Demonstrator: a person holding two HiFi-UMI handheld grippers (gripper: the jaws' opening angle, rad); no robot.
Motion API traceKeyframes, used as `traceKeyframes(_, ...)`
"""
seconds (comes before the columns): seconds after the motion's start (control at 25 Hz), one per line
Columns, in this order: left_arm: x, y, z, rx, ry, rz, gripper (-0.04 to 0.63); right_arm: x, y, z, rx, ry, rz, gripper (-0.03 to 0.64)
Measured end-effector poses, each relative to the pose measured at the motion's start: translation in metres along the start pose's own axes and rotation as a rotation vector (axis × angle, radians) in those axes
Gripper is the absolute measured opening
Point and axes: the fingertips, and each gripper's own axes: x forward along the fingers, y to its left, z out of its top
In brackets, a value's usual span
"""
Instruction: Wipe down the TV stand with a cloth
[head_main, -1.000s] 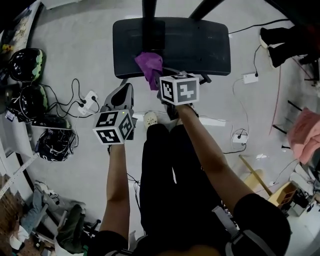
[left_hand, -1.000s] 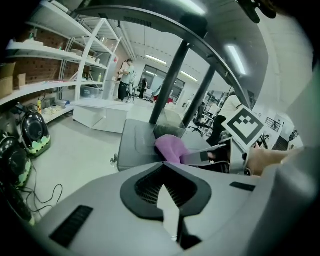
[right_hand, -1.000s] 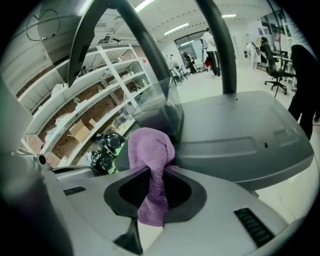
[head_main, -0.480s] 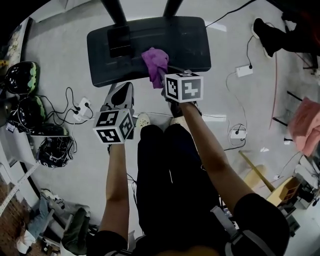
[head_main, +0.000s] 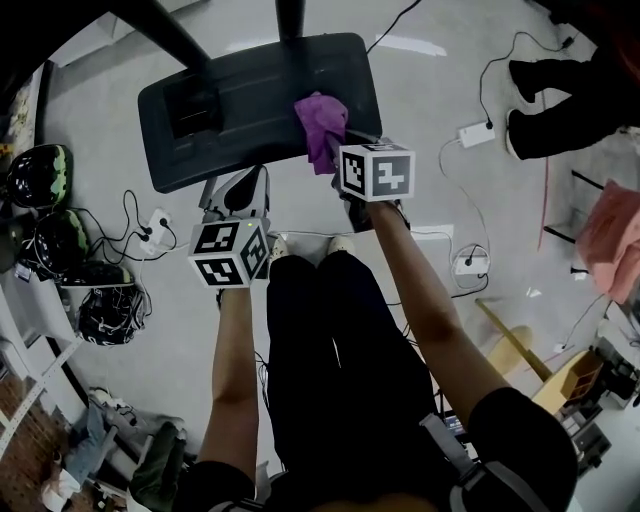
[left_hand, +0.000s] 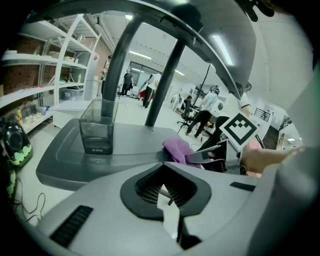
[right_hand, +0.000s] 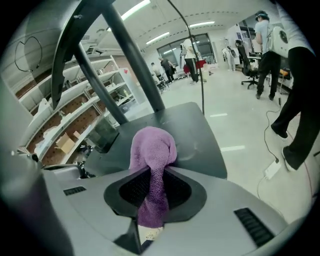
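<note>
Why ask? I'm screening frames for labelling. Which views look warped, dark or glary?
Head view: fisheye bend, black corners, even light, purple terry cloth sharp. Left gripper view: posts of the dark grey TV stand bow, ceiling strip lights glare. Right gripper view: edges warp and darken; cloth in right tongs crisp.

Grey left gripper (head_main: 236, 183), grey right gripper (head_main: 338, 165), black-and-white marker cubes (head_main: 229, 253), black trousers (head_main: 330, 360), dark short sleeves (head_main: 520, 440)
</note>
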Motion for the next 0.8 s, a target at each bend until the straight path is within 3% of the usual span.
traceKeyframes(0.8,0.036,-0.071,0.000,0.042,0.017,-0.037,0.005,-0.054,-0.117,0.011,0.065,-0.070,-0.130,0.089)
